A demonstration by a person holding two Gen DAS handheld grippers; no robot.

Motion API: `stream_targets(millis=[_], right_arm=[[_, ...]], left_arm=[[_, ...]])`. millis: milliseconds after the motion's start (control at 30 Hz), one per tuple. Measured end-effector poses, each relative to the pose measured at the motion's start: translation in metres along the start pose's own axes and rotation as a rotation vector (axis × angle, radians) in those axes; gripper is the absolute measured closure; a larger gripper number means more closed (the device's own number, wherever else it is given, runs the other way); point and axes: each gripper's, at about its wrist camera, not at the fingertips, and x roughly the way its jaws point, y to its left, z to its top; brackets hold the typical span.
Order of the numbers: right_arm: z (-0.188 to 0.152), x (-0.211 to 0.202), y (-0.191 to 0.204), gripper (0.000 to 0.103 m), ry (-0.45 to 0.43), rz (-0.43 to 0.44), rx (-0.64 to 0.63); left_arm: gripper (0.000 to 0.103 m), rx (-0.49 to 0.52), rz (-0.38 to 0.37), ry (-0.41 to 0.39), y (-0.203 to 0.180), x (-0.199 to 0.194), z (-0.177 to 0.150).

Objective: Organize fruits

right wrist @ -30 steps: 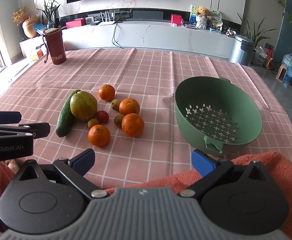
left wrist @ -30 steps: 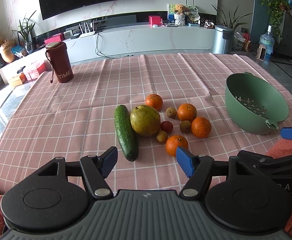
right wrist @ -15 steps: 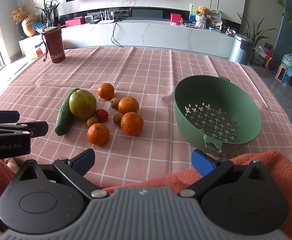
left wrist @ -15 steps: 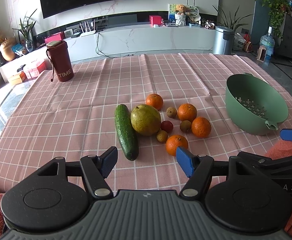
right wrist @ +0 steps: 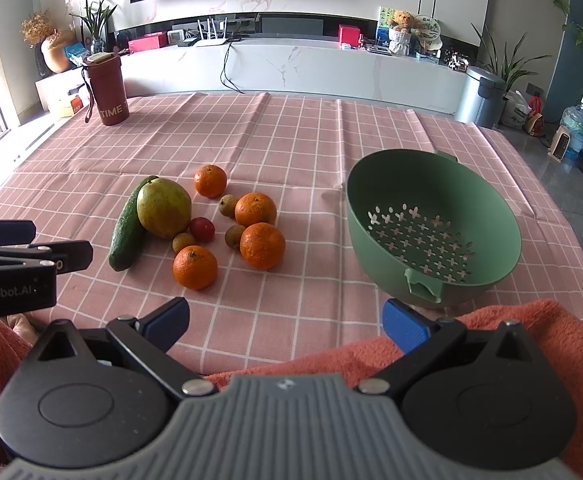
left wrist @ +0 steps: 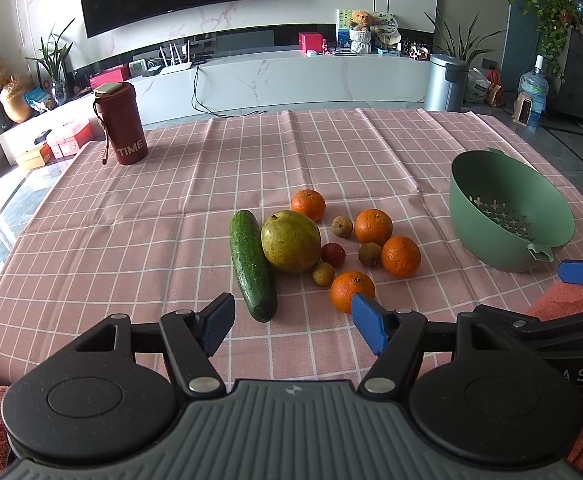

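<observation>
The fruit cluster lies at the centre of the left wrist view, on a pink checked tablecloth [left wrist: 171,208]. It comprises four oranges: the nearest orange [left wrist: 352,291] at the lower edge of the cluster, a right orange [left wrist: 401,255], a middle orange [left wrist: 373,226] and a far orange [left wrist: 308,205] at the top. A large green pear [left wrist: 290,246] sits at the cluster's left and touches a cucumber [left wrist: 252,264] lying lengthwise beside it. A small red fruit [left wrist: 333,253] and three small brownish fruits, too small to identify, lie between the pear and the oranges.

A green colander [left wrist: 509,226] stands tilted at the right of the frame, well apart from the cluster, and holds nothing.

The left gripper [left wrist: 291,326] is at the bottom centre of its view, fingers spread wide and holding nothing; its right blue pad overlaps the nearest orange in the picture. The right gripper [right wrist: 285,322] is at the bottom centre of the right wrist view, fingers likewise spread wide and holding nothing, above an orange-pink towel [right wrist: 531,328].

A dark red tumbler [left wrist: 120,123] marked "TIME" stands upright at the upper left.
</observation>
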Motion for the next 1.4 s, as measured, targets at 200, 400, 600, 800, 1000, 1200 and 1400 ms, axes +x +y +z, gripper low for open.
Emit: stream_targets(millis=[200, 400, 600, 800, 1000, 1200, 1400], right_arm=[[0.0, 0.0, 0.0, 0.004, 0.0, 0.0, 0.0], [0.0, 0.0, 0.0, 0.004, -0.001, 0.001, 0.003], [0.004, 0.003, -0.001, 0.004, -0.019, 0.028, 0.015], [0.015, 0.013, 0.0, 0.005, -0.073, 0.114, 0.022], [0.03, 0.041, 0.005, 0.028, -0.031, 0.14, 0.015], [0.043, 0.083, 0.003, 0.046, 0.04, 0.14, 0.056], [0.046, 0.118, -0.005, 0.051, 0.097, 0.134, 0.138]], left_arm=[[0.024, -0.001, 0.0, 0.0, 0.0, 0.0, 0.0], [0.024, -0.007, -0.01, 0.005, 0.0, 0.0, 0.001], [0.024, -0.004, -0.012, -0.001, 0.003, 0.005, 0.007], [0.027, -0.038, -0.04, 0.014, 0.013, 0.021, 0.019], [0.048, -0.085, -0.086, 0.04, 0.024, 0.045, 0.026], [0.044, -0.12, -0.123, 0.015, 0.034, 0.072, 0.03], [0.032, -0.082, -0.119, -0.016, 0.03, 0.1, 0.03]])
